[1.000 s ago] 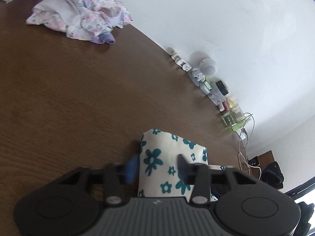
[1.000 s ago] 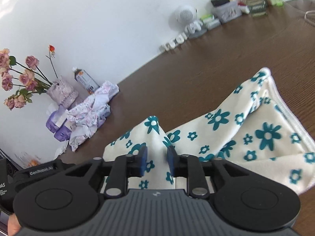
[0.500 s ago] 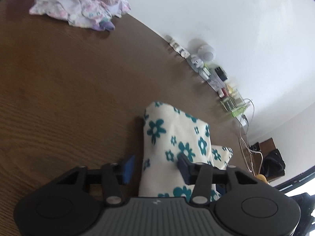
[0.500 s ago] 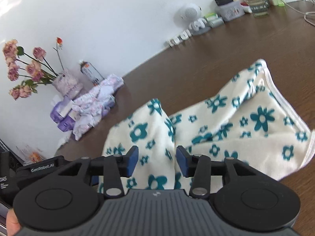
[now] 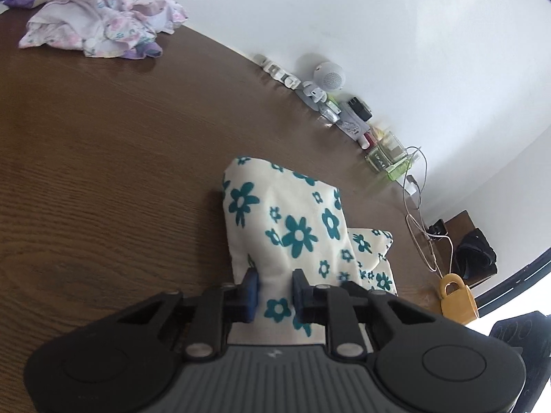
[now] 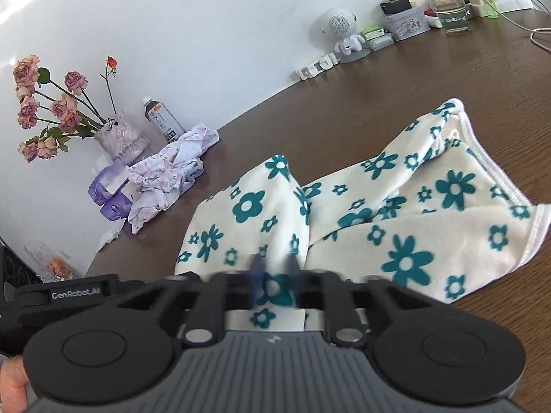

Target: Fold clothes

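Observation:
A cream cloth with teal flowers [image 5: 292, 220] lies bunched on the brown wooden table [image 5: 103, 137]. My left gripper [image 5: 275, 289] is shut on a near fold of it, with fabric pinched between the blue pads. In the right wrist view the same cloth [image 6: 413, 206] spreads to the right in loose layers with a white hemmed edge. My right gripper [image 6: 274, 268] is shut on a raised ridge of the cloth; its fingertips are motion-blurred. The left gripper's body shows at the left edge of the right wrist view.
A crumpled pile of pink floral clothes [image 6: 168, 172] lies far left by a vase of roses [image 6: 120, 137] and a bottle [image 6: 162, 117]. A round speaker [image 6: 339, 24], small boxes, a glass [image 6: 447, 7] and cables line the wall. A yellow mug [image 5: 458, 299] stands at the right.
Half a second ago both grippers stood open around the cloth; both have now closed on it. The cloth has been drawn a little nearer and bunched higher.

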The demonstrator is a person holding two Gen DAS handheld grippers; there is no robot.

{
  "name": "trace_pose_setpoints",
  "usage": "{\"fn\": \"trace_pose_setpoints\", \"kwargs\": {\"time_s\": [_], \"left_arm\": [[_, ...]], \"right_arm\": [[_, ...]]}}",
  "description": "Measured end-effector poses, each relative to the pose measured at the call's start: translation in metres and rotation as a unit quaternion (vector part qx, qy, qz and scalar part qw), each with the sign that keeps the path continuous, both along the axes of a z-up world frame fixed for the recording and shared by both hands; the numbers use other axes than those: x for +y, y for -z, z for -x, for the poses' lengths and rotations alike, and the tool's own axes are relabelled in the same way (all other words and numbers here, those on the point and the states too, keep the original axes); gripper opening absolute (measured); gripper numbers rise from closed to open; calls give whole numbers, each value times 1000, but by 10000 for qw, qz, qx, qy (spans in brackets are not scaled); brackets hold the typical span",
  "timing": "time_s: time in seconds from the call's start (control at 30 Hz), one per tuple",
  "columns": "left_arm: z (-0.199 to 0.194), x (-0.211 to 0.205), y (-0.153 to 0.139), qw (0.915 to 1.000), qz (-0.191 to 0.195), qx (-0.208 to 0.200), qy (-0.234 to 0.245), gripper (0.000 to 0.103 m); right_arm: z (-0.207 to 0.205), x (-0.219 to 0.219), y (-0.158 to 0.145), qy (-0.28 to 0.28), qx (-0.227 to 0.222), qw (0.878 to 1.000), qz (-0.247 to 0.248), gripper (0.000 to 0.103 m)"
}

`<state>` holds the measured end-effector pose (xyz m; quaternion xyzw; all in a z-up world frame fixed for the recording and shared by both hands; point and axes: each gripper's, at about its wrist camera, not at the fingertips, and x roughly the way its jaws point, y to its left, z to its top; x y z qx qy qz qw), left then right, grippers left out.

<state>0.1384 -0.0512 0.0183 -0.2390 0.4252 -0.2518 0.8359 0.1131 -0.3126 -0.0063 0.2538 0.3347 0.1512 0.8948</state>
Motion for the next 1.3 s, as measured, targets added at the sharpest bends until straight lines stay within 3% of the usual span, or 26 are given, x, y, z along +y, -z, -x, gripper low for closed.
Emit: {"fn": "trace_pose_setpoints", "kwargs": {"time_s": [0.07,0.13,0.2,0.23,0.27,0.3,0.33,0.4,0.47,0.57,0.6,0.67,0.7,0.73,0.8,0.87,0.93,0.97,1.0,1.07,1.1,1.13,1.23,1.3], "left_arm": [[1,-1,-1,10000,-23,-22,23,19],[4,4,-4,10000,-78,22,-49,43],[9,10,-3,9999,-123,51,-107,53],[12,13,-3,9998,-145,66,-136,52],[12,11,-1,9998,-138,103,-73,51],[13,9,2,9998,-131,140,-9,42],[12,6,5,9997,-64,193,120,26],[12,4,5,9998,-86,113,154,22],[14,5,3,9998,-116,12,167,23],[20,12,0,9998,-164,67,60,47],[23,14,-1,9998,-201,63,2,53],[23,12,0,9998,-173,70,89,52],[22,11,0,9998,-159,74,133,45],[22,10,1,9997,-144,78,177,23],[22,8,2,9995,-115,85,265,22],[23,8,1,9995,-97,54,311,23],[27,11,-1,9996,-187,79,217,46],[29,13,-1,9996,-193,75,202,50],[30,15,-1,9996,-197,70,188,51],[30,16,0,9996,-160,87,237,46],[28,12,2,9993,-105,131,346,26],[27,9,4,9988,-51,175,456,23],[29,6,1,9986,-172,12,499,25],[31,13,1,9992,-142,55,362,39]], "right_arm": [[0,-1,-1,10,7,10000,36,10],[2,-5,-3,39,15,10000,29,18],[10,-11,-9,85,-106,9999,80,23],[14,-11,-11,67,-177,9997,151,30],[17,-11,-13,37,-242,9994,226,31],[18,-10,-13,-24,-236,9994,262,30],[15,-6,-11,-121,-163,9995,262,25],[9,1,-6,-153,-60,9994,297,12],[11,2,-8,-143,-122,9994,302,12],[17,-3,-14,-166,-163,9992,309,21],[20,-6,-16,-175,-165,9992,312,28],[25,-8,-17,-183,-197,9991,326,32],[25,-7,-17,-201,-168,9991,345,32],[23,-4,-14,-207,-80,9990,378,30],[20,1,-12,-172,-5,9988,450,17],[19,3,-11,-169,-1,9987,486,17],[22,-1,-13,-212,-45,9989,425,21],[24,-4,-14,-244,-49,9988,413,23],[26,-7,-16,-279,-56,9987,413,29],[30,-8,-16,-286,-85,9985,470,31],[29,-6,-14,-298,-30,9983,498,30],[26,-4,-10,-302,65,9983,487,26],[25,4,-6,-302,72,9978,588,21],[28,-1,-9,-299,26,9983,497,25]]}}
